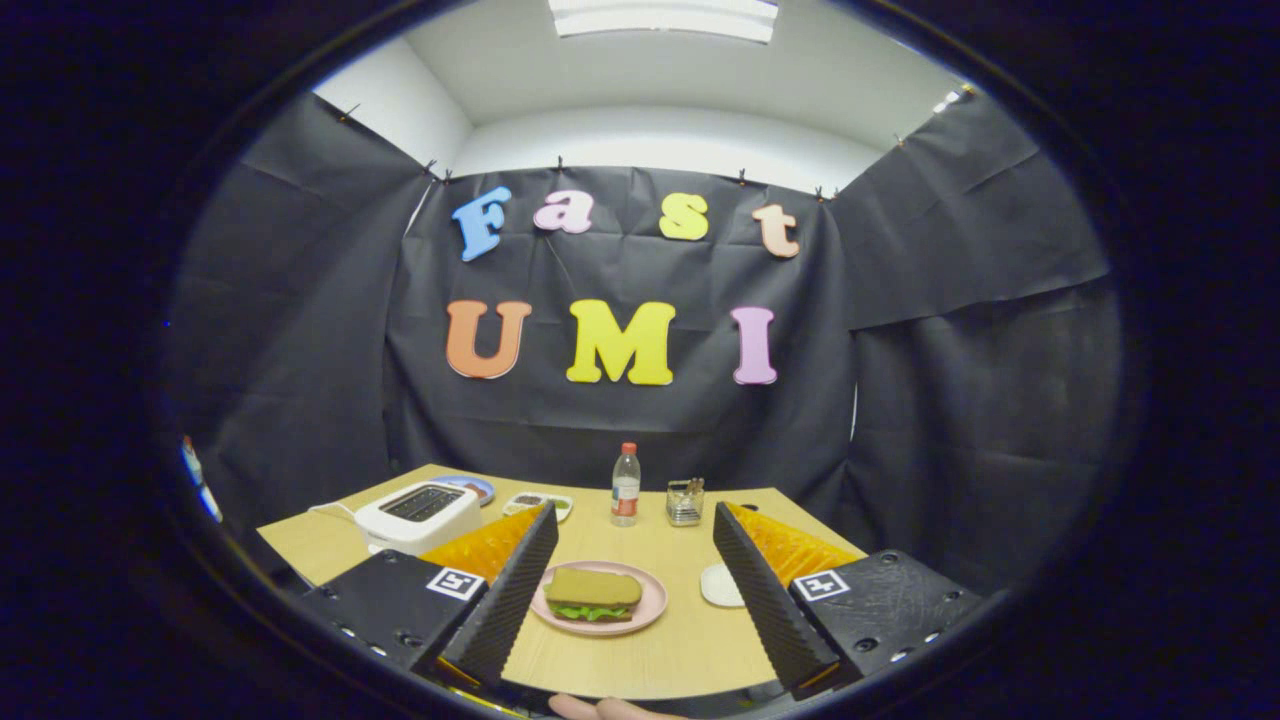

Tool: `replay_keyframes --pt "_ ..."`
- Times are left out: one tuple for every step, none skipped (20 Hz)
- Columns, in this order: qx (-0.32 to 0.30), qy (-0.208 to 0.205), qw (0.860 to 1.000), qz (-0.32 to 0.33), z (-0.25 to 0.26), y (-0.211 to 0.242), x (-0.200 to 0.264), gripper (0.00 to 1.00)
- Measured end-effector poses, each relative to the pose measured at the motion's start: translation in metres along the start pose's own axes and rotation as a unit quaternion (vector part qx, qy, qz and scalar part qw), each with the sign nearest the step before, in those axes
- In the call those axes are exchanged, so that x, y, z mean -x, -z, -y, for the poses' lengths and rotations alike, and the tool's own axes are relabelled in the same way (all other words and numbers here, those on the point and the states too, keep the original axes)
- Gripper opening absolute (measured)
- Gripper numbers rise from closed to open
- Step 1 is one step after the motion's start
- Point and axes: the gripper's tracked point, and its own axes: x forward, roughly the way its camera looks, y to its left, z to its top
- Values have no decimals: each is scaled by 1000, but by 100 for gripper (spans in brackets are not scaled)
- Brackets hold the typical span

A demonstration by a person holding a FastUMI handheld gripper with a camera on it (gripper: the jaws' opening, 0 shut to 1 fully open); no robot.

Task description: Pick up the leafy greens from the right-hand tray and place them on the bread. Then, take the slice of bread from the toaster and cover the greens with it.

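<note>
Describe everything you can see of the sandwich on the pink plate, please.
The sandwich lies flat on a round pink plate, on the wooden table, between the two open fingers of the gripper and a little ahead of them. It has a tan top slice of bread, a ruffled green leaf layer showing at the front edge, and a brownish bottom layer under it. The top slice sits slightly askew. Nothing but the plate touches it; the fingers stand apart from it.

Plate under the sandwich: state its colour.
Pink. The plate shows best in the gripper view, between the open fingers of the gripper, on the table.
</note>
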Motion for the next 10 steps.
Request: replay_keyframes --pt "-5 1 1000 4 2 -4 11 96" --pt "-14 1 1000 10 4 -8 24 96" --pt "-21 -3 1000 14 4 -11 31 96" --pt "-28 -7 999 20 5 -15 40 96" --pt "-33 -7 999 25 8 -17 47 96" --pt "-39 -2 999 30 13 -20 53 96" --pt "-43 1 998 35 16 -22 58 96" --pt "-46 1 998 36 17 -23 62 96" --pt "-45 4 998 41 19 -25 65 96" --pt "-42 9 998 48 24 -27 65 96"
